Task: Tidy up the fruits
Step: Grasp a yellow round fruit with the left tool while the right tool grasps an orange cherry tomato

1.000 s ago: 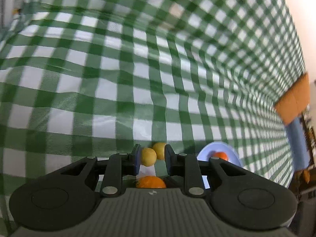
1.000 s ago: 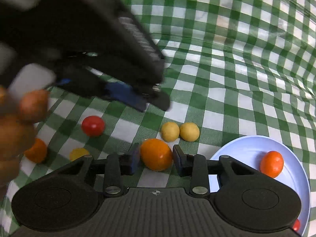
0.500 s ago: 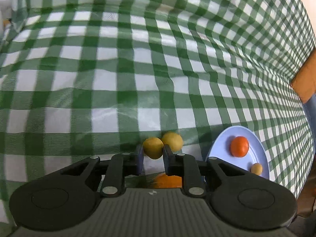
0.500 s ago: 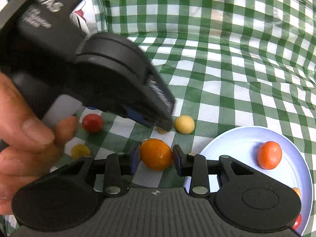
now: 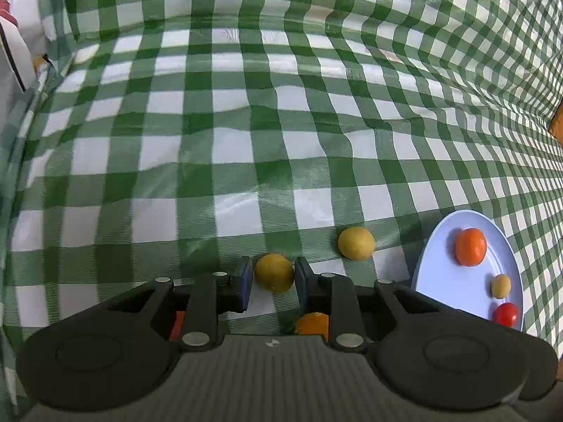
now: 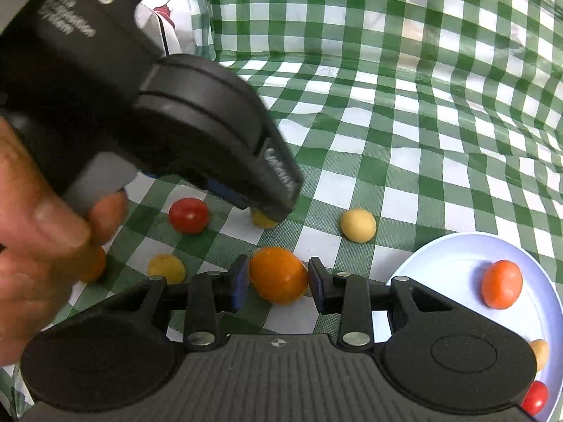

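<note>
Both hands are working the same patch of checked tabletop at once. The left hand-held gripper is sitting around a small yellow fruit, and its jaws have just been opening a touch, so there's a sliver of gap on each side and the pads aren't really pressing on it. A second yellow fruit is lying just beyond and to the right of its tips, and the blue plate is further off to the right with an orange-red fruit, a tiny tan one and a red one already on it.

The right hand-held gripper is bracketing a bigger orange fruit. The left pad is looking like it's touching the skin, the right pad is standing just clear (hard to call it a real clamp). Past its tips on the left, a red fruit and another yellowish fruit are waiting on the cloth, near the person's hand wrapped round the other tool.

My guess on handling: these are looking like little tomatoes, so light, smooth-skinned, round and happy to roll or squirt out sideways. They're probably soft enough to split if squeezed hard. I'd be taking each one across its widest middle, pads square on opposite sides, with only gentle pressure before lifting over to the plate.
</note>
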A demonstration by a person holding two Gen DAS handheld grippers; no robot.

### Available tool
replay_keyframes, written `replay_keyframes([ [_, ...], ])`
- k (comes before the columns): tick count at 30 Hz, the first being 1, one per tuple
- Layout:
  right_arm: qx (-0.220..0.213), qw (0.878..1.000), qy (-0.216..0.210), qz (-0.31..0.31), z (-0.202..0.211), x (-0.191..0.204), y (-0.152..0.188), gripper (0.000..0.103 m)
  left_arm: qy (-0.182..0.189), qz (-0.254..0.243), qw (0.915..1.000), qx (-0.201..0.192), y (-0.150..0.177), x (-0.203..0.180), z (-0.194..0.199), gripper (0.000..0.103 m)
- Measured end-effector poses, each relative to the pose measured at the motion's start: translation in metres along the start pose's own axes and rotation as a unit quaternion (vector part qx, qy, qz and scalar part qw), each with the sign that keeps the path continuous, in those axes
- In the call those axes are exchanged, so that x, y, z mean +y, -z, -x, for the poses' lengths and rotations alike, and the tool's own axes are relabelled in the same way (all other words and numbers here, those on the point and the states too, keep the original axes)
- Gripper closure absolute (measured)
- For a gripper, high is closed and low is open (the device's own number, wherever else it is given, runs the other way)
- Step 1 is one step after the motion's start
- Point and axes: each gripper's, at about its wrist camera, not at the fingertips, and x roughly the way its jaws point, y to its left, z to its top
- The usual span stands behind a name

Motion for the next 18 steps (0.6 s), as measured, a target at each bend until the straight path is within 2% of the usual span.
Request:
replay_keyframes([
  [5, -0.001, 1.000, 0.001, -0.003, 0.000, 0.000, -0.002, 0.065, -0.013, -0.006, 0.9999, -0.002, 0.001, -0.003, -0.007, 0.075],
  [9, -0.003, 1.000, 0.008, -0.008, 0.003, 0.001, -0.003, 0.065, -0.005, 0.000, 0.9999, -0.015, -0.001, -0.007, 0.003, 0.076],
  [13, -0.028, 0.999, 0.016, -0.018, 0.018, 0.000, -0.007, 0.065, -0.006, 0.015, 0.9992, -0.038, 0.001, 0.001, 0.021, 0.076],
  [18, -0.055, 0.998, 0.028, -0.032, 0.036, -0.005, -0.011, 0.065, -0.023, 0.032, 0.9967, -0.071, 0.011, 0.003, 0.046, 0.075],
])
